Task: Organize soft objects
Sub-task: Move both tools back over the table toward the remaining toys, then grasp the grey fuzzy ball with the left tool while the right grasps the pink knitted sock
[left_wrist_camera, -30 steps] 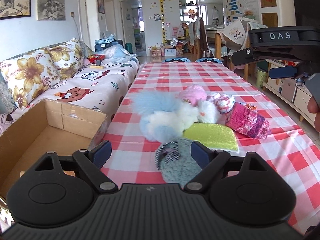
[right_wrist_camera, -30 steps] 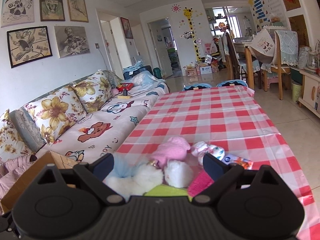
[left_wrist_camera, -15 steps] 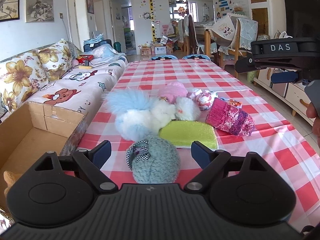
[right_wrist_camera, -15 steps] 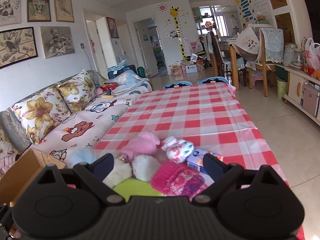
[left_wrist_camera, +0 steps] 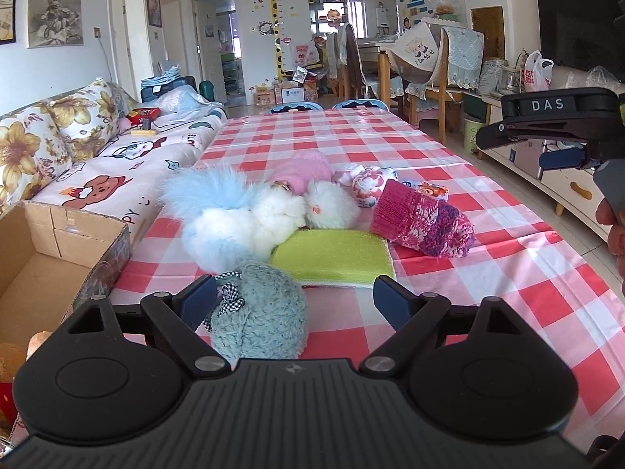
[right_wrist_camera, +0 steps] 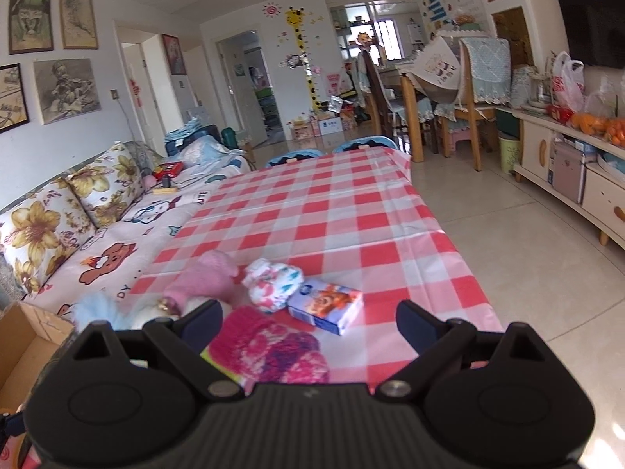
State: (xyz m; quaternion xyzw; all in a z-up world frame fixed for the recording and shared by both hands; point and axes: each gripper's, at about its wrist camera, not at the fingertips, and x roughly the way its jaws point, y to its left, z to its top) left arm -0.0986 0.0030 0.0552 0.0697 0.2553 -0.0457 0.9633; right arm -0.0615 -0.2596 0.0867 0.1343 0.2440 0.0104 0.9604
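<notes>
The surface (left_wrist_camera: 410, 148), under its red-and-white check cloth, fills the middle of both views; its left edge runs just beside the sofa (left_wrist_camera: 117, 164) and its right edge drops to bare floor, with plenty of clear cloth toward the top of the frame. The cardboard box (left_wrist_camera: 58, 242) sits open at lower left of the left view, against the surface's edge (the likely drop point, I judge).

The soft pile lies mid-frame: a blue-white fluffy toy (left_wrist_camera: 234, 219), a green sponge cloth (left_wrist_camera: 332, 254), a pink knit hat (left_wrist_camera: 422, 222).

Nearest, the teal plush (left_wrist_camera: 261, 312) sits between the fingers of the left claw (left_wrist_camera: 295, 301), which is spread wide and grips nothing. Closing squarely on the plush's middle, clear of its checked bow, should hold best.

The right claw (right_wrist_camera: 308, 318) is likewise spread and empty, above the hat.
</notes>
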